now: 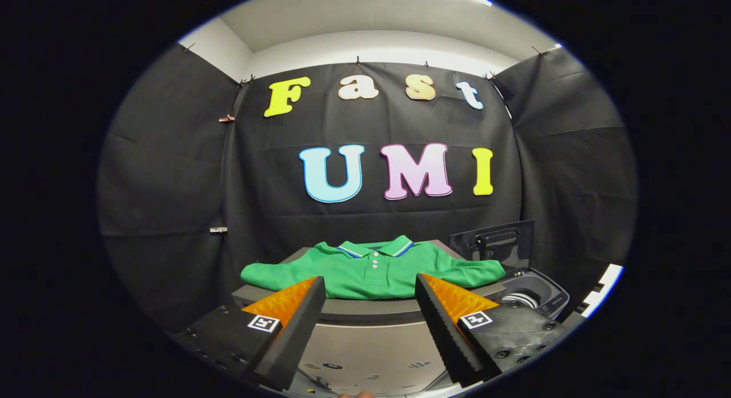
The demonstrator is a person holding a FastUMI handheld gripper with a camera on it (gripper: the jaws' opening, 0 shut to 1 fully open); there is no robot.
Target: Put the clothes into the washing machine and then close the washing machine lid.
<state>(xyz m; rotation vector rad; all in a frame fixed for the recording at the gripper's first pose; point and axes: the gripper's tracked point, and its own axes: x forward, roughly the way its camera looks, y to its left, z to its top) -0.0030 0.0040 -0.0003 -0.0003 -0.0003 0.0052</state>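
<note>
Gripper view: a green polo shirt [371, 269] lies spread flat, collar away, on a grey table [365, 312] in a booth with black cloth walls under a pale ceiling. Just right of the shirt, touching its sleeve end, stands a small washing machine [534, 298] with its dark lid [494, 244] raised upright; its drum is partly cut off by the right finger. The gripper [371, 295] hangs ahead of the table edge, fingers wide apart, holding nothing, touching nothing

Hand-held gripper [370, 284] — black, orange-faced fingers
</note>
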